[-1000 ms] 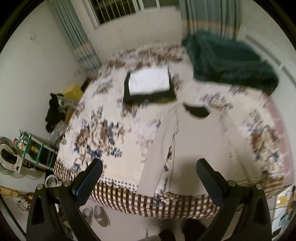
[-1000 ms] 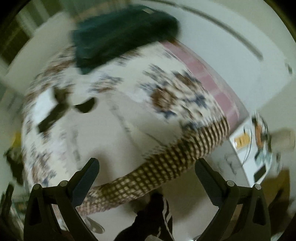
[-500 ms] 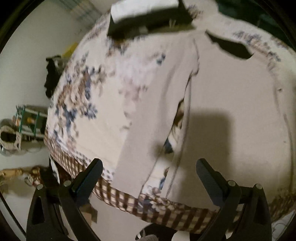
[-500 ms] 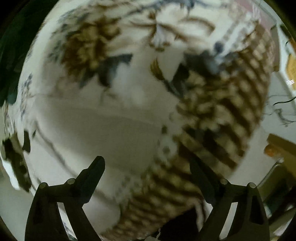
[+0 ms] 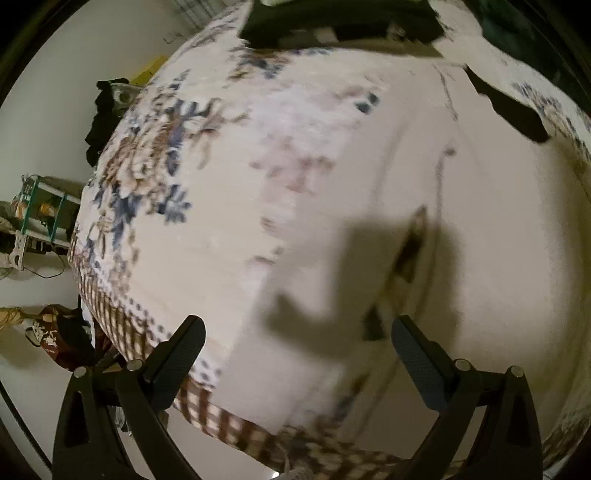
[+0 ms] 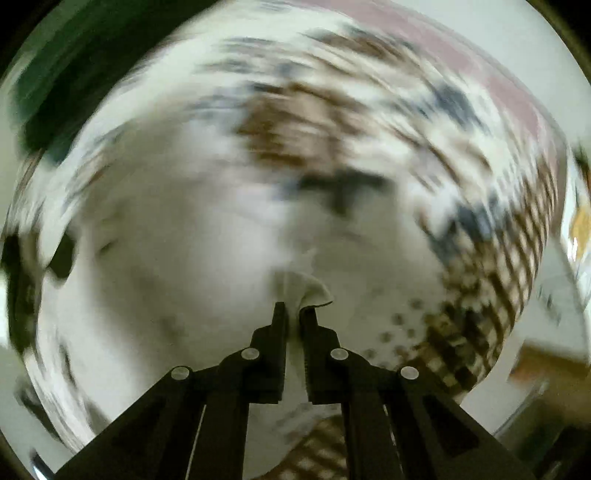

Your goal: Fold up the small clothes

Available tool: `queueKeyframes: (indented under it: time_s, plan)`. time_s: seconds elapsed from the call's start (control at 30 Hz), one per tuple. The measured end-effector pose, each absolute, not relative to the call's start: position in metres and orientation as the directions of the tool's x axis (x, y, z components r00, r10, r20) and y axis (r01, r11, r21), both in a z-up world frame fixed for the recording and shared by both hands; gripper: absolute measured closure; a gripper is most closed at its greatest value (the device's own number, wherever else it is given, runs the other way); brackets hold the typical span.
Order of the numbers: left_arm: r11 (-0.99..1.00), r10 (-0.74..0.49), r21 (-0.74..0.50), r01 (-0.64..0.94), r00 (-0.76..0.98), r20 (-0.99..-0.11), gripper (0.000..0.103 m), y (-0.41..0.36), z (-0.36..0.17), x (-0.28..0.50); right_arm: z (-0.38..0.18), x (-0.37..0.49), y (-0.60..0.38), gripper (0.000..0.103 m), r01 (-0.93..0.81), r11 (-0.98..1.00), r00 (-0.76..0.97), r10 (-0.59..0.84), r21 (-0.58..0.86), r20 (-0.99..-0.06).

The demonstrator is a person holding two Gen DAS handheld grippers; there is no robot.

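A pale cream long-sleeved garment (image 5: 480,229) lies flat on the floral bedspread (image 5: 207,192), its left sleeve (image 5: 314,288) running down to the bed's near edge. My left gripper (image 5: 295,347) is open and empty, low over that sleeve. In the blurred right wrist view, my right gripper (image 6: 293,314) is shut on a pinched fold of the cream garment (image 6: 301,286), which bunches up between the fingertips. The rest of the garment (image 6: 184,258) spreads out below it.
A stack of folded clothes, dark with white on top (image 5: 340,18), sits at the far side of the bed. A dark green blanket (image 6: 62,70) lies at the back. Clutter and a rack (image 5: 40,210) stand on the floor to the left.
Both grippers have dropped close to the bed. My right gripper has shut on a fold of the cream garment. My left gripper stays open and has moved nearer the sleeve.
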State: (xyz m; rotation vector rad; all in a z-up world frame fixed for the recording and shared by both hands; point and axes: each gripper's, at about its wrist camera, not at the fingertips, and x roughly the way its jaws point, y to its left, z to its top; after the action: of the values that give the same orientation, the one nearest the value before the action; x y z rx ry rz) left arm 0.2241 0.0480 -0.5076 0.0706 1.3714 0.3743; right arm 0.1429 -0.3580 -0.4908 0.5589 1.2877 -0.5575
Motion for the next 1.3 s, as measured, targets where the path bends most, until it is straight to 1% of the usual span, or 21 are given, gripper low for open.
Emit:
queueKeyframes:
  time_s: [0.07, 0.13, 0.23, 0.27, 0.37, 0.43, 0.53, 0.6, 0.67, 0.7, 0.73, 0.8, 0.9, 0.97, 1.0, 1.03, 1.07, 1.1, 1.13, 1.27, 1.3]
  plan:
    - [0.935, 0.307, 0.265, -0.236, 0.165, -0.937, 0.000, 0.067, -0.498, 0.220, -0.473, 0.181, -0.286, 0.095, 0.477, 0.878, 0.202, -0.067, 0.038, -0.977]
    - [0.930, 0.316, 0.267, -0.251, 0.179, -0.932, 0.000, 0.085, -0.492, 0.213, -0.471, 0.205, -0.219, 0.095, 0.288, 0.958, 0.189, -0.062, -0.005, -0.980]
    - [0.917, 0.345, 0.289, -0.275, 0.180, -0.921, 0.000, 0.118, -0.490, 0.202, -0.501, 0.222, -0.108, 0.095, -0.002, 0.998, 0.109, -0.066, -0.067, -0.992]
    - [0.914, 0.350, 0.294, -0.278, 0.175, -0.920, 0.000, 0.125, -0.491, 0.198, -0.523, 0.220, -0.071, 0.095, -0.098, 0.991, 0.061, -0.088, -0.093, -0.994]
    - [0.902, 0.361, 0.308, -0.301, 0.138, -0.922, 0.000, 0.155, -0.500, 0.185, -0.577, 0.198, -0.004, 0.095, -0.258, 0.956, -0.036, -0.156, -0.141, -0.987]
    - [0.898, 0.356, 0.303, -0.320, 0.123, -0.926, 0.000, 0.169, -0.504, 0.176, -0.598, 0.186, 0.020, 0.095, -0.303, 0.940, -0.069, -0.187, -0.158, -0.980]
    - [0.899, 0.331, 0.279, -0.339, 0.105, -0.938, 0.000, 0.186, -0.513, 0.164, -0.614, 0.182, 0.036, 0.094, -0.319, 0.931, -0.088, -0.216, -0.178, -0.972]
    - [0.907, 0.293, 0.244, -0.343, 0.098, -0.951, 0.000, 0.190, -0.519, 0.158, -0.616, 0.189, 0.038, 0.090, -0.296, 0.941, -0.119, -0.208, -0.166, -0.971]
    - [0.918, 0.219, 0.173, -0.357, 0.092, -0.971, 0.000, 0.196, -0.526, 0.152, -0.623, 0.200, 0.017, 0.069, -0.202, 0.977, -0.186, -0.107, -0.068, -0.977]
    - [0.922, 0.173, 0.128, -0.366, 0.093, -0.981, 0.000, 0.197, -0.529, 0.149, -0.620, 0.205, 0.007, 0.050, -0.143, 0.989, -0.202, -0.051, -0.022, -0.978]
    - [0.922, 0.117, 0.072, -0.380, 0.096, -0.989, 0.000, 0.199, -0.533, 0.146, -0.616, 0.210, -0.009, 0.039, -0.067, 0.997, -0.207, 0.014, 0.028, -0.978]
    - [0.913, -0.013, -0.058, -0.403, 0.113, -0.994, 0.000, 0.203, -0.544, 0.141, -0.607, 0.219, -0.038, 0.038, 0.055, 0.996, -0.198, 0.084, 0.074, -0.977]
    - [0.878, -0.209, -0.240, -0.415, 0.119, -0.971, 0.000, 0.200, -0.569, 0.139, -0.603, 0.230, -0.082, 0.038, 0.169, 0.985, -0.181, 0.073, 0.042, -0.981]
    - [0.859, -0.282, -0.295, -0.419, 0.095, -0.955, 0.002, 0.192, -0.592, 0.140, -0.604, 0.234, -0.100, 0.038, 0.233, 0.972, -0.187, 0.070, 0.025, -0.980]
    - [0.862, -0.281, -0.289, -0.417, 0.082, -0.956, 0.019, 0.188, -0.599, 0.140, -0.606, 0.234, -0.109, 0.038, 0.264, 0.964, -0.189, 0.078, 0.026, -0.979]
    - [0.874, -0.260, -0.261, -0.410, 0.061, -0.964, 0.033, 0.181, -0.609, 0.141, -0.609, 0.236, -0.120, 0.038, 0.296, 0.955, -0.191, 0.090, 0.030, -0.977]
    - [0.891, -0.222, -0.224, -0.395, 0.050, -0.974, 0.063, 0.175, -0.614, 0.142, -0.614, 0.239, -0.130, 0.038, 0.326, 0.945, -0.195, 0.096, 0.028, -0.976]
    - [0.902, -0.191, -0.195, -0.385, 0.048, -0.980, 0.087, 0.171, -0.615, 0.143, -0.617, 0.240, -0.138, 0.038, 0.342, 0.939, -0.197, 0.095, 0.023, -0.976]
    - [0.907, -0.170, -0.184, -0.378, 0.071, -0.983, 0.096, 0.168, -0.610, 0.143, -0.622, 0.243, -0.148, 0.038, 0.361, 0.933, -0.200, 0.090, 0.012, -0.976]
    - [0.929, -0.102, -0.161, -0.334, 0.188, -0.977, 0.098, 0.149, -0.562, 0.143, -0.631, 0.247, -0.176, 0.038, 0.385, 0.923, -0.201, 0.099, 0.015, -0.975]
    - [0.943, -0.073, -0.139, -0.301, 0.220, -0.973, 0.098, 0.137, -0.544, 0.144, -0.623, 0.242, -0.193, 0.038, 0.389, 0.921, -0.200, 0.103, 0.018, -0.974]
